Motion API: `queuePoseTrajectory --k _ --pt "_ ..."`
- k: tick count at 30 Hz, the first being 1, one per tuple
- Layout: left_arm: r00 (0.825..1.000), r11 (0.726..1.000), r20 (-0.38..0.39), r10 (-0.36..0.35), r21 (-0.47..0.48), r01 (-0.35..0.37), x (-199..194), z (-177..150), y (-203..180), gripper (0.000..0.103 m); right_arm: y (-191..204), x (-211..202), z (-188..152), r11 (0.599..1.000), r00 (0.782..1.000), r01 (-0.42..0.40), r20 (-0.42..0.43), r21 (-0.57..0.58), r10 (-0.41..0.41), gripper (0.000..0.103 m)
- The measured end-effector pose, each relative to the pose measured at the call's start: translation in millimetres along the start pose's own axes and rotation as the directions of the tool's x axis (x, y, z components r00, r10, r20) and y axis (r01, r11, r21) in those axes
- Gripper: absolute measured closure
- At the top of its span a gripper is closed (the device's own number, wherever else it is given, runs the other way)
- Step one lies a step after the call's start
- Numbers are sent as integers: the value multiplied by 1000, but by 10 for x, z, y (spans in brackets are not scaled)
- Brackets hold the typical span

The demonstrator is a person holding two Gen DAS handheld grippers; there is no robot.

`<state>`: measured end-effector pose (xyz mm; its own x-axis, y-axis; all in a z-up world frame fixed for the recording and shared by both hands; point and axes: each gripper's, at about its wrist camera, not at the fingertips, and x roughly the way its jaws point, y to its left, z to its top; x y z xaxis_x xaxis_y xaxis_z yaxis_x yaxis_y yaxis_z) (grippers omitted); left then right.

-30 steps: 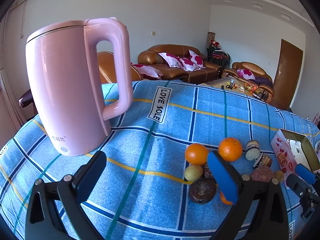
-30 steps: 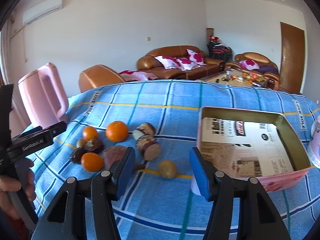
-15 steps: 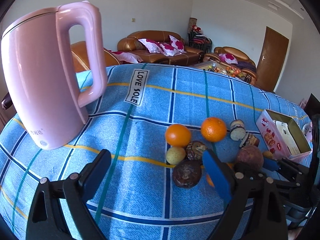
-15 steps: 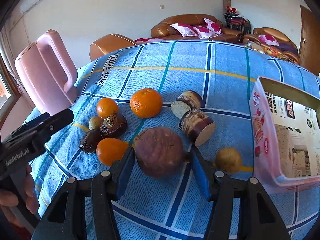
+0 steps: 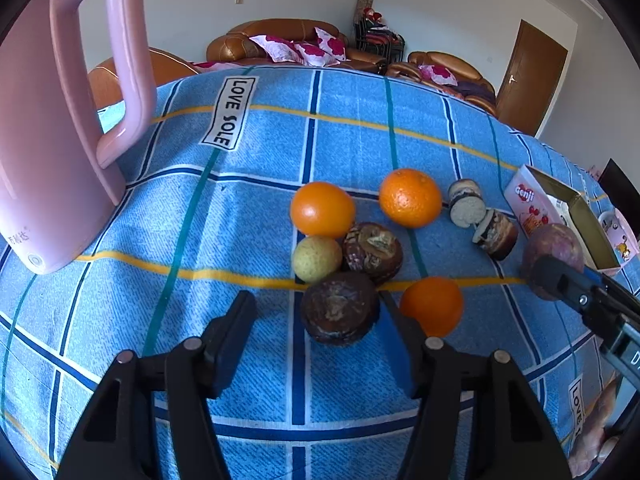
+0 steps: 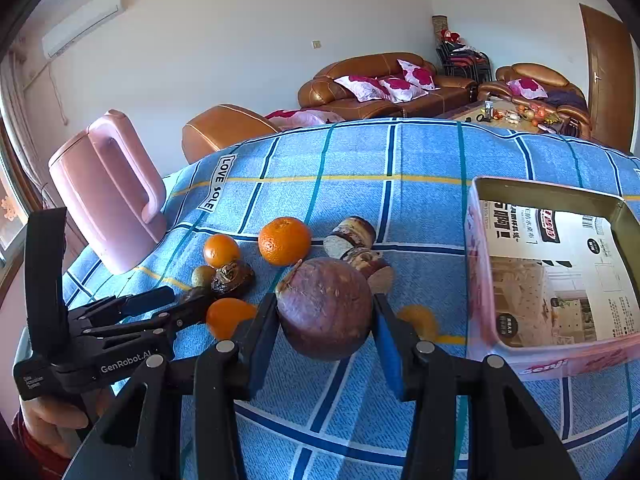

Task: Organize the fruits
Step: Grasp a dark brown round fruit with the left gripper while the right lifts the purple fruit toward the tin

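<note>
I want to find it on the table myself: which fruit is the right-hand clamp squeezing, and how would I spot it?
Start at the pink tin box on the blue checked cloth. Beside it, the right gripper has just been closing on a purple-brown fruit, which sits between its pads. It is the biggest fruit there, dull and mottled, unlike the glossy oranges.

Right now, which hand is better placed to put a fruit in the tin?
Right. The right gripper has been closing on the purple fruit, right beside the tin. The left gripper is farther away.
</note>
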<state>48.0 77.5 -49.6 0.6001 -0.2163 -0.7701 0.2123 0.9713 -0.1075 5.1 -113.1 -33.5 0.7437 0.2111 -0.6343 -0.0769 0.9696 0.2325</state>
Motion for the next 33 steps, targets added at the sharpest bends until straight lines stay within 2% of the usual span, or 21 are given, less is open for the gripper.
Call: queuePoseTrajectory --k 3,5,10,13,17,20,27,30,33 --pt "1000 1000 6 -14 -26 14 -6 3 46 45 -62 29 -1 1000 1000 -10 -17 29 11 55" --pt "1000 999 11 -29 -44 29 -16 10 94 65 -57 16 -11 999 1000 -18 -16 29 18 55" --pt "999 998 25 -29 -58 31 -44 8 122 66 -22 -65 -17 1000 1000 -17 24 7 17 55" --pt "993 997 118 -10 -69 18 -195 21 139 66 -71 -182 25 999 997 -32 77 19 31 55" --pt "962 998 272 26 -67 -8 -425 39 111 66 -231 -410 105 998 984 -18 180 53 8 55" --pt "940 997 340 27 -79 0 -523 32 104 66 -398 -564 152 996 969 37 239 76 -54 55" --pt "919 999 395 -6 -47 26 -613 34 -120 66 -864 -686 142 979 948 185 248 81 -200 55" --pt "911 999 412 -32 5 33 -639 30 -357 66 -1049 -732 123 972 942 216 243 87 -231 55" --pt "910 997 406 -79 43 68 -621 47 -628 66 -1192 -766 148 967 937 237 241 91 -252 55"
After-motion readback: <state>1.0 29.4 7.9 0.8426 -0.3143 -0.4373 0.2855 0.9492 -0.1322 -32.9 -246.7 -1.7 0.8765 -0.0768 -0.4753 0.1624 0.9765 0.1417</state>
